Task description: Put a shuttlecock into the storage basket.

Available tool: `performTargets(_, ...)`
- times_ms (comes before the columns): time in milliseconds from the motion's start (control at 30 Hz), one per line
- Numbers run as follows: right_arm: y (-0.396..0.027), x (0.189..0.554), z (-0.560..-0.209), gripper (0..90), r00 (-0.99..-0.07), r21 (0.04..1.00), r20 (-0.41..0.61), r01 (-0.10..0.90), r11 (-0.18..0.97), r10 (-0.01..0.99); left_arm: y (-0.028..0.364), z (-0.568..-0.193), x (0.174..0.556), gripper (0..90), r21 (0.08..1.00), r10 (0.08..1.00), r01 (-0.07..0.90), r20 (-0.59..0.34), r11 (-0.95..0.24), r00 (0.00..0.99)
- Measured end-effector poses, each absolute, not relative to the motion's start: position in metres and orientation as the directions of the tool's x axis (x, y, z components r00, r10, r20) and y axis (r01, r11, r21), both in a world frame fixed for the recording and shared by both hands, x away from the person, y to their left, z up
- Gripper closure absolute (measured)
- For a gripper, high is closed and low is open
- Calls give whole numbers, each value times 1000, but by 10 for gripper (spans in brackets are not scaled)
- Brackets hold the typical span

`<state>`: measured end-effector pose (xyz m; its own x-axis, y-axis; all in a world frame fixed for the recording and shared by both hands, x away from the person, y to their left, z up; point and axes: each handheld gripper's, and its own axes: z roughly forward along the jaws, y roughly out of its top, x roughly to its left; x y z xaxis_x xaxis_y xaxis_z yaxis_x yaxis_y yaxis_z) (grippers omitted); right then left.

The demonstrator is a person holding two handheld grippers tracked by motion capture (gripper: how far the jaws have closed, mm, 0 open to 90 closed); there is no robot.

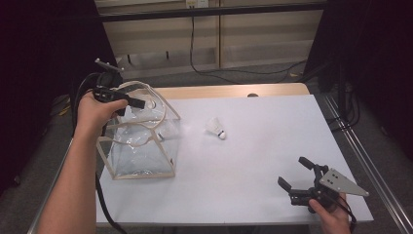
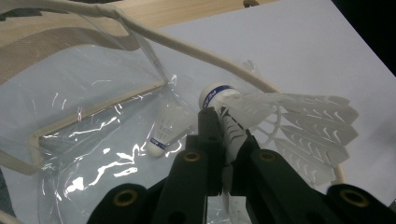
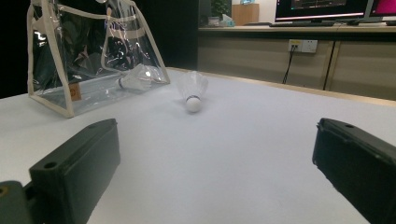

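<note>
My left fingers pinched a white feathered shuttlecock above the mouth of the clear plastic tote bag with cream trim, where another shuttlecock lay inside. My right fingers stood wide, resting low over the white tabletop near its front edge, well apart from a third shuttlecock lying on it.

A white-topped table carried the things. On it stood a clear bag. A loose shuttlecock lay beside it.

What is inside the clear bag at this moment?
One shuttlecock lies on the floor of the clear bag. The left tongs hold a second shuttlecock above its opening. Glare covers parts of the interior.
</note>
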<state>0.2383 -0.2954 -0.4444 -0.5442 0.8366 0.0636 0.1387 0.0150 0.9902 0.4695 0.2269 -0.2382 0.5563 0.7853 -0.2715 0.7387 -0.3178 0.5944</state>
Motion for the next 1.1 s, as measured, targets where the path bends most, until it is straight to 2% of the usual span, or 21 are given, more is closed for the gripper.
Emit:
performTargets(567, -295, 238, -444, 6, -543, 990, 64, 139, 15, 837, 229, -240, 468, 813, 606, 792, 733, -262, -310, 551)
performTargets(1100, -296, 238, -444, 6, -543, 990, 64, 139, 14, 838, 209, -224, 456, 615, 656, 724, 686, -302, -315, 620)
